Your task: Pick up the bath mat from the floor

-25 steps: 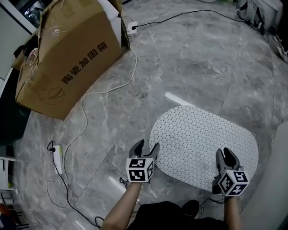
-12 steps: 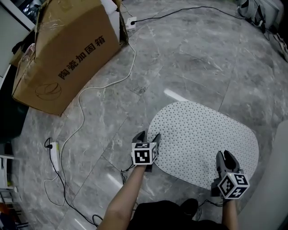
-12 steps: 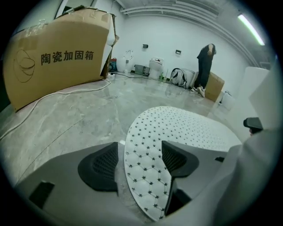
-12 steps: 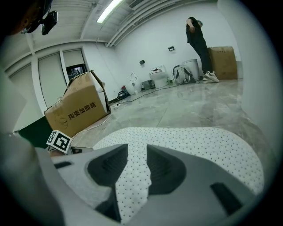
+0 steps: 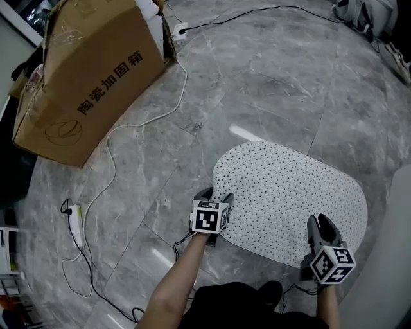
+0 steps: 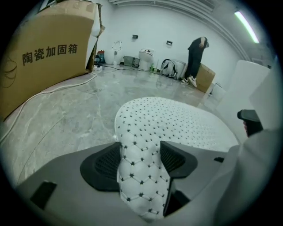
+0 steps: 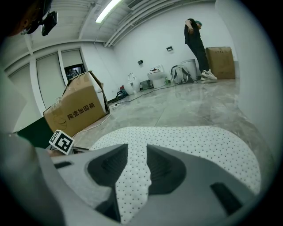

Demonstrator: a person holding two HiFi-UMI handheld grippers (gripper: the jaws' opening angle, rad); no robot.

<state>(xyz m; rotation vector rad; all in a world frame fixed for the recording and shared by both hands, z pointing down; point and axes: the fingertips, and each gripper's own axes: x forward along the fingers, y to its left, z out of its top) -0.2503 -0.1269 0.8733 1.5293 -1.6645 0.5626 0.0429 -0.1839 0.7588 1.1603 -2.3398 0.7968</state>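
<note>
**Lettering.** A cardboard box (image 5: 83,83) lies tilted at the upper left of the head view. It is printed in black with 陶瓷加固箱, and an oval line logo sits below the characters. Black-and-white square markers cover the cubes on both my grippers.

**Surroundings.** The floor (image 5: 270,83) is grey with a marble pattern. A white cable (image 5: 128,125) runs from a socket block (image 5: 180,29) beside the box and loops down the left side, well apart from the mat. A black cable (image 5: 257,14) crosses the far floor. Far off in the gripper views, a person (image 6: 194,57) in dark clothes stands by a second box (image 7: 219,62).

**Task item.** The bath mat (image 5: 289,199) is white, oval and dotted. It lies flat on the floor directly before me.

**My left gripper** (image 5: 216,193). It is at the mat's near-left edge with its jaws wide apart. The mat shows across the whole gap, and nothing is clamped.

**My right gripper** (image 5: 321,218). It is at the mat's near-right edge with its jaws drawn partway in. The pads press on the strip of mat that fills the narrow gap.
</note>
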